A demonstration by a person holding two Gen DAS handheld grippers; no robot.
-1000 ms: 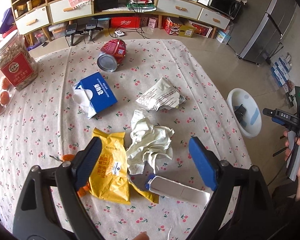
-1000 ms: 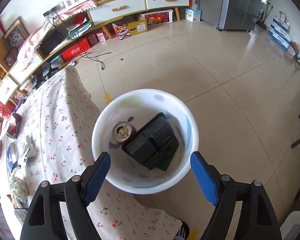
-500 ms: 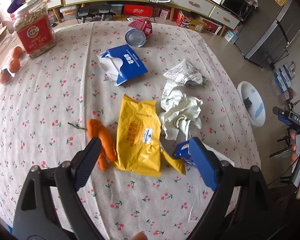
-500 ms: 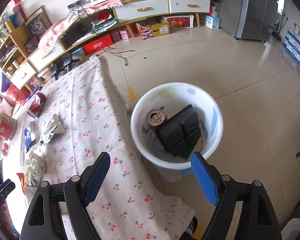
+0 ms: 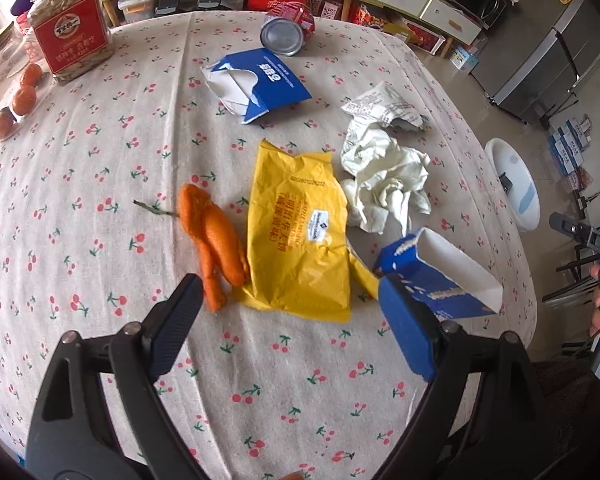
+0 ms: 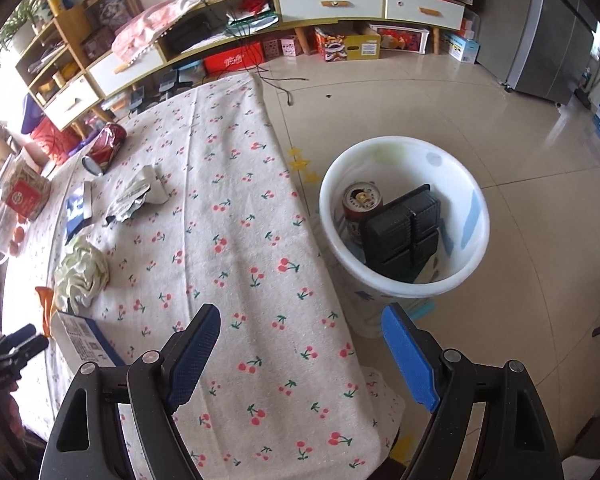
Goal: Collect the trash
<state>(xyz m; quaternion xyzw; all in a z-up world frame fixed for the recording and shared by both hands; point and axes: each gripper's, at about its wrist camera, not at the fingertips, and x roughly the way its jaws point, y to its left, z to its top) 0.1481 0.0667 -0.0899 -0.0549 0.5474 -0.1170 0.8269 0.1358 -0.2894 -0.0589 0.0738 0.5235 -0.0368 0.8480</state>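
My left gripper [image 5: 292, 320] is open over the near part of the table, just short of a yellow wrapper [image 5: 300, 232] and an orange peel [image 5: 212, 236]. A blue-and-white carton [image 5: 440, 272] lies by its right finger. Crumpled white paper [image 5: 384, 184], a printed wrapper [image 5: 384, 108], a torn blue box [image 5: 260, 84] and a tipped red can [image 5: 286, 28] lie farther off. My right gripper [image 6: 300, 356] is open and empty above the table's right edge. The white bin [image 6: 404, 216] stands on the floor, holding a can [image 6: 360, 204] and a black tray [image 6: 404, 232].
A jar of seeds [image 5: 70, 28] and small oranges in a bag [image 5: 18, 100] stand at the table's far left. Low cabinets [image 6: 260, 28] line the wall and a fridge [image 6: 556, 36] stands at the right. The table has a cherry-print cloth [image 5: 100, 160].
My left gripper has pulled back toward the near edge, bringing the orange peel into view. My right gripper has drawn back from above the bin to over the table's edge.
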